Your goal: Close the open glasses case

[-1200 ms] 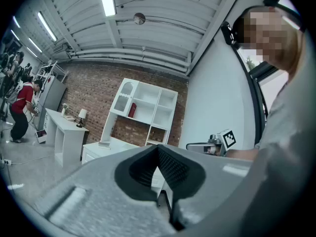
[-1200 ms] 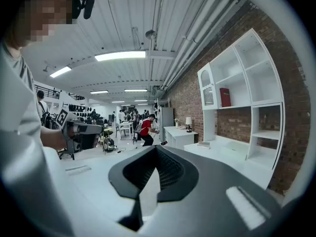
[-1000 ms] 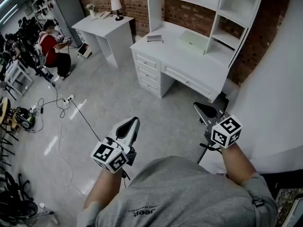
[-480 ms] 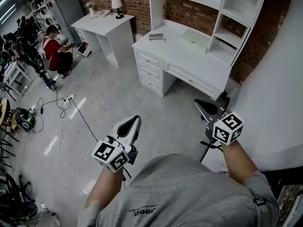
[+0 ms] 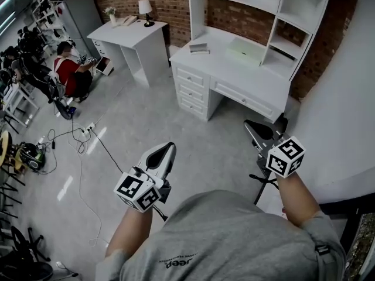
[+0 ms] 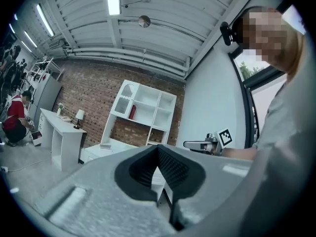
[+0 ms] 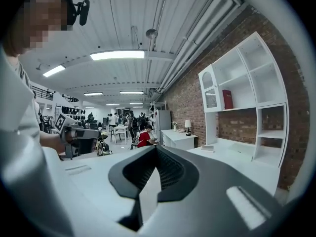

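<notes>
Head view: person stands on open floor, well apart from white desk w/ hutch; small flat item lies on desk top toward its left end, just beside pale green pad; prob. the glasses case, but too small to tell lid up or down. left gripper and right gripper both held out in front over bare floor, pointing toward desk, touching nothing. Judged progress: task not begun; case not reached; approach, lid swing and press-shut all left to do.

Left gripper view: jaws fully together, ribbed pads meeting, nothing btwn them; gripper empty; desk and hutch in bkgd against brick wall, flat item a faint speck on desk top; other gripper in frame at right, clear of everything.

Right gripper view: jaws likewise closed tight, pads meeting, nothing held; same flat item visible on desk beyond the tips, far off; other gripper at left edge, no contact.

Judgement: at least one gripper prob. needs opening or a closed-tip push once at the case.
</notes>
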A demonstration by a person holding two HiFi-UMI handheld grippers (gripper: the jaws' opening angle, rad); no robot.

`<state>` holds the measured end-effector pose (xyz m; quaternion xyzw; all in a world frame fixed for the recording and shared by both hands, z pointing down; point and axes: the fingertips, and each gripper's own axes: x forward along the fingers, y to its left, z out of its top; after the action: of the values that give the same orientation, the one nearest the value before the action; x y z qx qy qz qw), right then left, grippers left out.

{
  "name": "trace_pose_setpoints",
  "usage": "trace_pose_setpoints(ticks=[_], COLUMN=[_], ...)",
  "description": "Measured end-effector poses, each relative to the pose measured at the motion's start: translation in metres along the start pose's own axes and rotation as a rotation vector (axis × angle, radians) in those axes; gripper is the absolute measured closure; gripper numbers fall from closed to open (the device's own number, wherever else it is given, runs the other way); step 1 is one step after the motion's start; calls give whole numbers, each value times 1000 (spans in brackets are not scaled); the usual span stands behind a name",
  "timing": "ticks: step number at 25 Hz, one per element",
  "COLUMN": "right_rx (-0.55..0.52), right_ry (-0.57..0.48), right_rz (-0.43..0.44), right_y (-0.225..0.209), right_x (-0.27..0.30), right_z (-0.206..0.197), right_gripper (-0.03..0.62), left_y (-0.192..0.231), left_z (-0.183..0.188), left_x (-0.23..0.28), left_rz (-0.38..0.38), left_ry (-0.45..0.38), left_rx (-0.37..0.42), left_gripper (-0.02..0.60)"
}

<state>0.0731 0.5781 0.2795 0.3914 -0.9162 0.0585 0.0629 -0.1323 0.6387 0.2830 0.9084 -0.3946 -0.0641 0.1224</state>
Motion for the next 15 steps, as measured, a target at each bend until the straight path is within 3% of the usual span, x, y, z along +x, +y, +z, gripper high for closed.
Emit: trace_pose_setpoints(ticks=[7, 15], right_rx=[16, 39], right_ry=[24, 8], right_rz=[-33, -3], right_y=[-7, -79], right_x=[12, 41], right_z=[-16, -18], right_gripper=[585, 585], left_y=[23, 40], left_z=[-2, -8], left_x=[15, 82], left_rz=[-40, -19], left_ry=[14, 41], left_rx=[-1, 14], left_gripper=[584, 584])
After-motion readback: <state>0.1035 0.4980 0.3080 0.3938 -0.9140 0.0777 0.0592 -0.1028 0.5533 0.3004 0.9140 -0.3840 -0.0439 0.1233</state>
